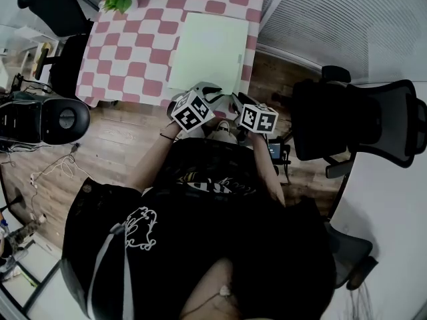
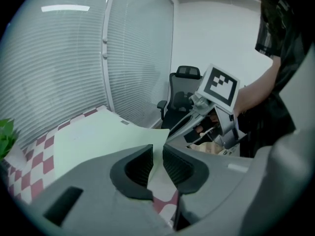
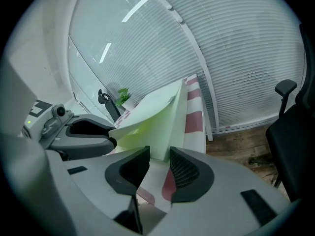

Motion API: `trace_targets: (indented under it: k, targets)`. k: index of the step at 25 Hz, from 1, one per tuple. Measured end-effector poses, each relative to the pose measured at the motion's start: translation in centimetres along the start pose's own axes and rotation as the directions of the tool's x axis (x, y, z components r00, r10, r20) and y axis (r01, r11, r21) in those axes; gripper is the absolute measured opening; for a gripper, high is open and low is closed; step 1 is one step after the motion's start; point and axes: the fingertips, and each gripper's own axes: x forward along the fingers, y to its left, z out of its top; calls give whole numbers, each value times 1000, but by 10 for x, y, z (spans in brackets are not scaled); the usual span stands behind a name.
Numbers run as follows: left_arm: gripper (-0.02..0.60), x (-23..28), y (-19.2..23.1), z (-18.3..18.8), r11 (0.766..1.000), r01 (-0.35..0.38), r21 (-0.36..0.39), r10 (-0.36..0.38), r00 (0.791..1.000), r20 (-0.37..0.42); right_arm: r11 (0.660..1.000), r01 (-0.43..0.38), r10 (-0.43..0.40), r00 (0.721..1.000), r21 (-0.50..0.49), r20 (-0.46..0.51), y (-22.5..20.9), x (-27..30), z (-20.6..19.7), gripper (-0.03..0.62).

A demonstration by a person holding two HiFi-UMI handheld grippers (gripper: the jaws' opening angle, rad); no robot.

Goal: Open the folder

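The person's left forearm (image 1: 152, 160) reaches forward from the body, and the left hand-held gripper (image 2: 156, 159) points forward and down at the near edge of the desk (image 1: 127, 52), its marker cube turned up toward the head camera; its jaws are pressed together on the thin near edge of the folder's front cover (image 3: 147, 109), which stands lifted and bowed, with a yellow-green inside below it; the pale green folder (image 1: 207, 49) lies on the right half of the red-and-white checked desk, its near edge at the desk's front; just beside the left one, the right hand-held gripper (image 3: 158, 163) angles down the same way at the folder's near right corner, its jaws closed on the lower part of the folder, under the raised cover
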Motion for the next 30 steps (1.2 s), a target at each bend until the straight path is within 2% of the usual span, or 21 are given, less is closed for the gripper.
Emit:
trace_targets:
  k: [4, 10, 14, 17, 19, 21, 24, 26, 28, 30]
  targets:
    - [64, -6, 2, 5, 1000, 0, -15, 0, 1000, 20, 999, 32, -33, 999, -19, -7, -3, -2, -1, 107]
    - [61, -31, 13, 31, 999, -38, -13, 39, 992, 119, 1000, 27, -27, 1000, -13, 1, -2, -2, 0, 109]
    - [61, -57, 22, 36, 995, -98, -15, 99, 983, 156, 999, 35, -35, 999, -11, 3, -3, -3, 0, 109]
    - [61, -79, 30, 40, 987, -161, -26, 163, 965, 205, 999, 38, -38, 999, -3, 6, -4, -3, 0, 109]
    - [61, -99, 39, 45, 974, -224, -30, 224, 942, 248, 999, 41, -41, 999, 3, 8, -5, -3, -1, 109]
    - [61, -123, 54, 48, 952, -300, -53, 302, 908, 290, 999, 39, -39, 999, 8, 10, -4, -2, -1, 109]
    - [63, -162, 81, 43, 905, -412, -110, 424, 847, 320, 999, 35, -35, 999, 12, 13, -3, -2, 0, 109]
    - [63, -185, 94, 35, 877, -464, -125, 478, 818, 320, 999, 40, -40, 999, 18, 12, -4, -2, 0, 109]
    - [63, -204, 107, 20, 841, -522, -144, 540, 788, 295, 998, 49, -49, 999, 26, 6, -4, -2, -1, 109]
    - [63, -220, 121, -1, 784, -592, -187, 621, 748, 235, 998, 52, -52, 999, 29, 1, -4, -1, -1, 108]
